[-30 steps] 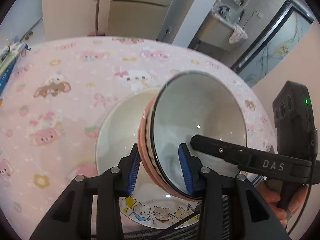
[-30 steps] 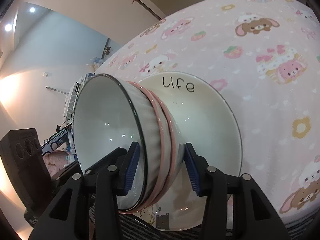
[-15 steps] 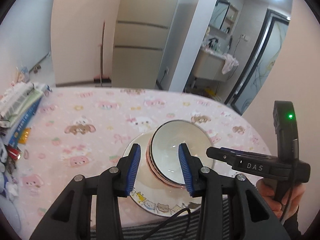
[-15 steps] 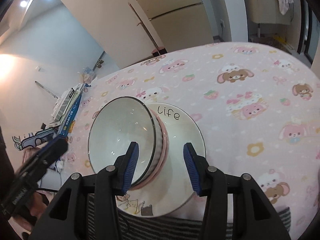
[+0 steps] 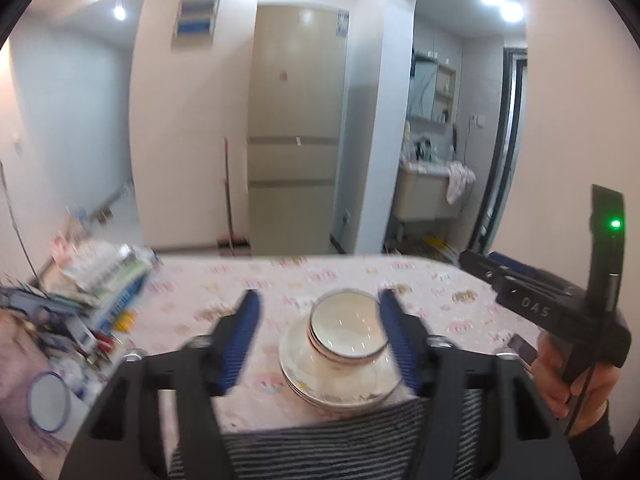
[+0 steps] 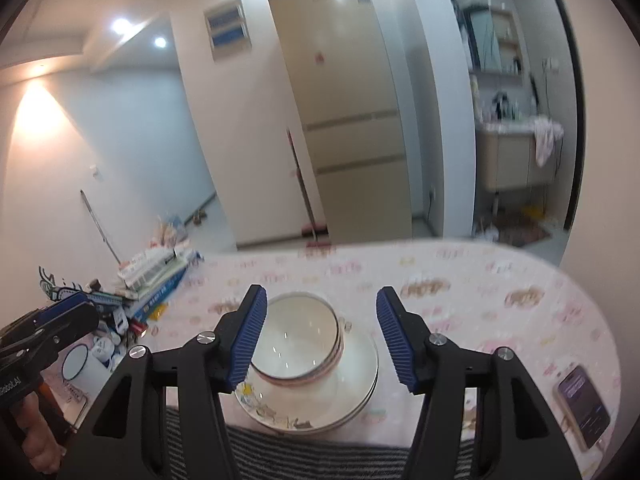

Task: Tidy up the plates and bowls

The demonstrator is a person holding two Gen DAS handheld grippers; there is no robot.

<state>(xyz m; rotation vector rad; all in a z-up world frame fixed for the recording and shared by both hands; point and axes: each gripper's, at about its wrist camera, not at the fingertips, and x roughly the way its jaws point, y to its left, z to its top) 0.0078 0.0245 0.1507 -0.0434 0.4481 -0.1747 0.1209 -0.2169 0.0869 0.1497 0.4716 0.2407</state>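
Note:
A stack of bowls (image 5: 347, 332), white inside with pink outer ones, sits on a stack of cream plates (image 5: 340, 384) at the near edge of the pink-clothed table. It also shows in the right wrist view as the bowls (image 6: 298, 344) on the plates (image 6: 352, 384). My left gripper (image 5: 318, 338) is open and empty, held back above and short of the stack. My right gripper (image 6: 320, 338) is open and empty too, likewise drawn back. Each gripper shows at the side of the other's view.
A pile of books and clutter (image 5: 100, 292) lies at the table's left end. A white enamel mug (image 6: 78, 362) stands near it. A phone (image 6: 584, 404) lies on the table at the right. A fridge (image 5: 296, 128) stands behind.
Both grippers let go of the tilted bowl stack, opened wide and pulled back and up. The bowls now rest level on the plates.

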